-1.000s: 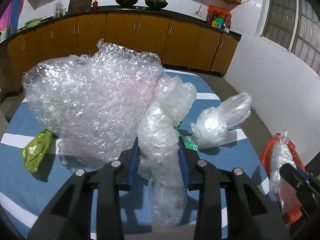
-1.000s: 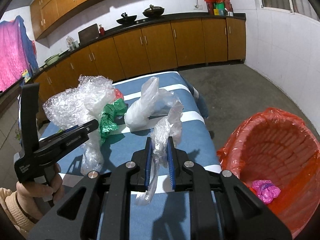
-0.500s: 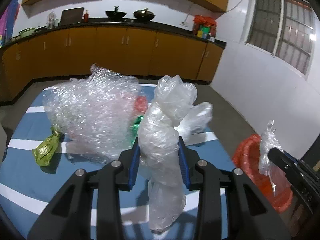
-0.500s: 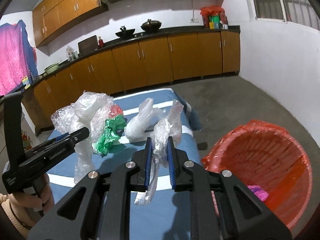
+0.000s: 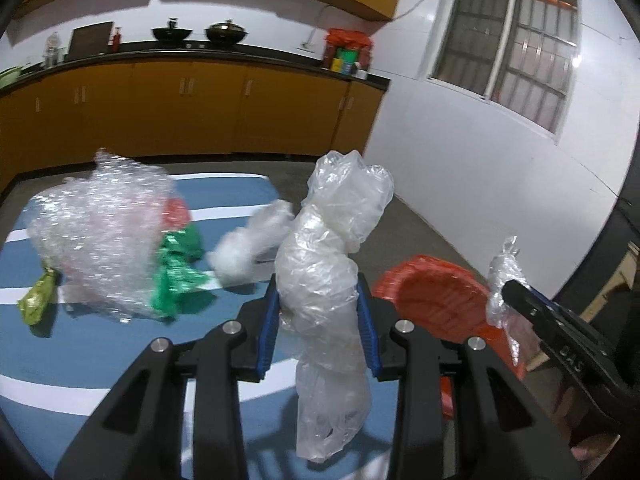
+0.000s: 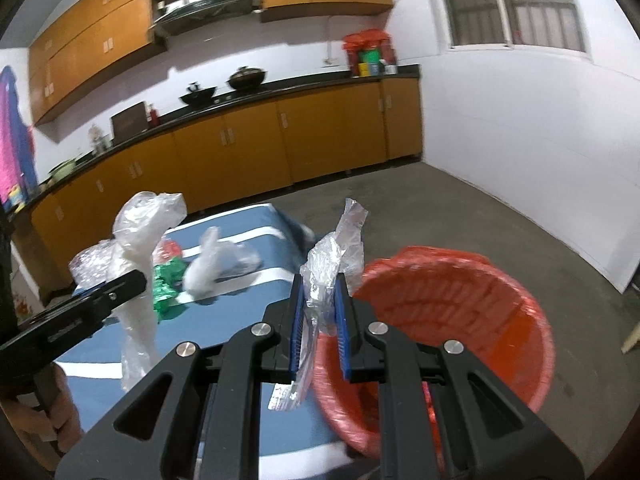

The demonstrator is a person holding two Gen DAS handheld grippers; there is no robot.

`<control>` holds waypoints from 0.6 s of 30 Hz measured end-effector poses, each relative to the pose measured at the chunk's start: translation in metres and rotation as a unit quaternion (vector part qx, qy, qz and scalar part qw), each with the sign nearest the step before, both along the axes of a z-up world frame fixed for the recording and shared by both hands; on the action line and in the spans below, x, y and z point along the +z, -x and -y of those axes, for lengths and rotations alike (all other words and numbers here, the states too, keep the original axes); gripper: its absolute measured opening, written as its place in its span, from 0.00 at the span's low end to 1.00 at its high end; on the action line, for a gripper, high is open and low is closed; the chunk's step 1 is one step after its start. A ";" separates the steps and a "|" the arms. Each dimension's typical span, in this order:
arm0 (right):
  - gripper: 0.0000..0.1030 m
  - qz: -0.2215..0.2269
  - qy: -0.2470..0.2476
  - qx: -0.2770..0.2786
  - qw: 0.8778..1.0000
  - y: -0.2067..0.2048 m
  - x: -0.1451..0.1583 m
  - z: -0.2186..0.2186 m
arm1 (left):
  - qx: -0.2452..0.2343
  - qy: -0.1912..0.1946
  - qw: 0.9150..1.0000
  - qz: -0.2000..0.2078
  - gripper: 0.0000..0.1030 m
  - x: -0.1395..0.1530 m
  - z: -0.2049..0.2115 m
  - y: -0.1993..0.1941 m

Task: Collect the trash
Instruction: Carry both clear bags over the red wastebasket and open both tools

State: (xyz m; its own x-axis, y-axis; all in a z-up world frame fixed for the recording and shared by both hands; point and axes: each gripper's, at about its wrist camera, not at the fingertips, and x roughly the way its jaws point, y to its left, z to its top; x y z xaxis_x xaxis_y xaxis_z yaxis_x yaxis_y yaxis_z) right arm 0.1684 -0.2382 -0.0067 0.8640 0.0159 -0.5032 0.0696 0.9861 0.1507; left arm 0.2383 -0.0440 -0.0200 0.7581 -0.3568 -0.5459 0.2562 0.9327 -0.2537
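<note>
My left gripper [image 5: 318, 326] is shut on a big crumpled clear plastic bag [image 5: 332, 248], held above the right end of the blue striped table [image 5: 100, 360]. My right gripper [image 6: 320, 312] is shut on a small clear plastic wrapper [image 6: 334, 256], held at the near left rim of the red-lined trash basket [image 6: 452, 316]. The basket also shows in the left wrist view [image 5: 432, 300], right of the table. On the table lie bubble wrap [image 5: 100, 232], a green bag [image 5: 176, 268], a white bag [image 5: 248, 248], a red scrap [image 5: 176, 212] and a yellow-green bag [image 5: 38, 296].
The table stands on a concrete floor [image 6: 480, 216] with wooden cabinets [image 6: 240, 156] behind and a white wall [image 5: 480, 168] to the right. The left gripper and the hand on it show at the left in the right wrist view [image 6: 72, 320].
Both grippers have moved right with their plastic, away from the table's middle toward the basket. The right gripper now sits at the basket's rim.
</note>
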 end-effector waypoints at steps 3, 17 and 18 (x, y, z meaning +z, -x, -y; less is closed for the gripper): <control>0.15 0.001 -0.005 -0.022 1.000 0.006 -0.001 0.017 | -0.020 0.003 1.000 -0.001 0.34 0.001 0.017 0.002; 0.15 0.009 -0.027 -0.081 0.996 0.020 0.000 0.071 | -0.115 0.017 0.993 -0.018 0.34 -0.007 0.095 -0.005; 0.15 0.008 -0.029 -0.084 0.996 0.020 -0.001 0.074 | -0.119 0.017 0.993 -0.019 0.34 -0.008 0.099 -0.006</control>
State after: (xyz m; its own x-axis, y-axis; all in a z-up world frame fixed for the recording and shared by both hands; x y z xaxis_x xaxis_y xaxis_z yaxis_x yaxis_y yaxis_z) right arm 0.1484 -0.3120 -0.0080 0.8652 -0.1006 -0.4913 0.2295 0.9505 0.2096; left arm 0.2439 -0.1427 -0.0278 0.6290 -0.5421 -0.5571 0.4587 0.8375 -0.2970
